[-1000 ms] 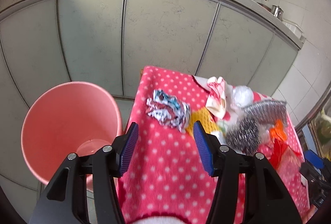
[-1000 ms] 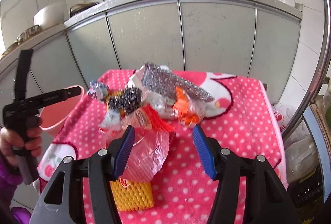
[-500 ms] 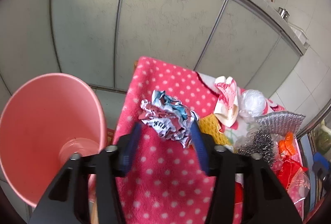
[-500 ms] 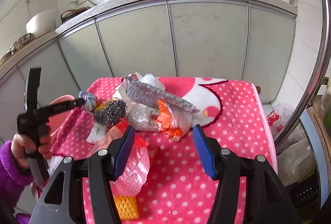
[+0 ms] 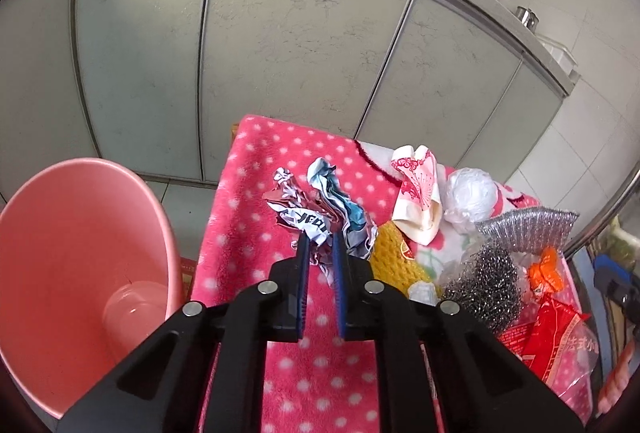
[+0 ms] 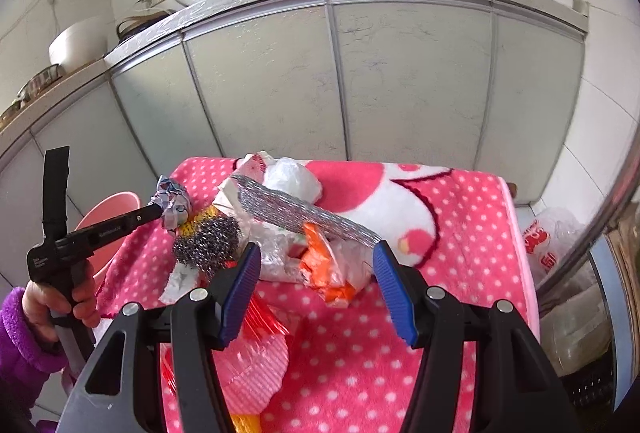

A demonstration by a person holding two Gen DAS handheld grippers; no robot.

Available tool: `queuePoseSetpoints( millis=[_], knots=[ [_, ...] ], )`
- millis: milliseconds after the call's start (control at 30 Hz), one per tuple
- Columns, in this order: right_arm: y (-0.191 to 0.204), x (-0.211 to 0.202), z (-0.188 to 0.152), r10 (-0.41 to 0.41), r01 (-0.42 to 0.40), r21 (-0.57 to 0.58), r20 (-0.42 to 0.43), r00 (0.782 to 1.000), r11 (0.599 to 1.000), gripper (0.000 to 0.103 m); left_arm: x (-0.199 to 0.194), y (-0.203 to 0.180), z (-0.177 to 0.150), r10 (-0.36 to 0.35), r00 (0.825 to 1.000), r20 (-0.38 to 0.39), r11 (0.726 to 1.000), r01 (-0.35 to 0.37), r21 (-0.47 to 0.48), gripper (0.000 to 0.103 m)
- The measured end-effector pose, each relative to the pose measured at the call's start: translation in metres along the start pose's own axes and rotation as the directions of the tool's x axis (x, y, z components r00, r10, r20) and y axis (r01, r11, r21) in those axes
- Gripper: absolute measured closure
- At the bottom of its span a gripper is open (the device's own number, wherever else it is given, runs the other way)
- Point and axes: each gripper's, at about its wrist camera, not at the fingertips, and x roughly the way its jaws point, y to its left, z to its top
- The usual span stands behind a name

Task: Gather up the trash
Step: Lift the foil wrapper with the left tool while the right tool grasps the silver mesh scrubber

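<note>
The left hand-held gripper (image 5: 319,247) is closing its blue pads on the near end of a crumpled foil wrapper (image 5: 316,207), which is pinched between them. The wrapper lies near the left edge of the pink polka-dot blanket (image 5: 256,233) covering the counter; its long axis runs away from the jaws toward the cabinets, the loose crinkled end pointing up and away. Just left of the blanket stands the pink bin (image 5: 80,265), mouth tilted toward the camera, with only a clear piece visible at its bottom. The right hand-held gripper (image 6: 316,281) hangs with jaws wide apart, nothing between them, above the heap: a steel scourer (image 6: 208,241), a silvery mesh strip (image 6: 304,213), an orange-and-clear bag (image 6: 328,269). By my judgement the collecting has barely begun; nearly all the trash remains on the blanket.
</note>
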Motion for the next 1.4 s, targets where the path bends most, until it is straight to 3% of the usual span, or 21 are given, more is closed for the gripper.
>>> queuePoseSetpoints(
  millis=[367,433,500,567,700,1400],
  knots=[
    [0.039,0.034,0.030,-0.026,0.023,-0.205,-0.010,1.000,0.979,0.047,-0.032,-0.018,0.001,-0.022,0.999,0.038,0.999,0.021,0.044,0.094],
    [0.044,0.041,0.032,-0.046,0.039,-0.243,-0.021,0.999,0.969,0.052,-0.036,-0.020,0.000,-0.025,0.999,0.040,0.999,0.023,0.045,0.094],
    [0.046,0.047,0.031,-0.063,0.051,-0.261,-0.038,0.997,0.964,0.072,-0.039,-0.021,-0.001,-0.026,0.999,0.041,0.999,0.024,0.045,0.094],
    [0.046,0.050,0.029,-0.068,0.053,-0.265,-0.049,0.997,0.963,0.082,-0.042,-0.024,-0.003,-0.027,0.999,0.041,0.999,0.025,0.046,0.094],
    [0.047,0.047,0.027,-0.083,0.071,-0.269,-0.031,0.996,0.961,0.092,-0.046,-0.028,-0.006,-0.024,0.999,0.040,0.998,0.022,0.053,0.094],
    [0.037,0.011,0.034,-0.150,0.158,-0.167,0.059,0.987,0.973,0.094,-0.077,-0.042,-0.006,-0.020,0.996,0.090,0.997,0.013,0.080,0.094]
  ],
)
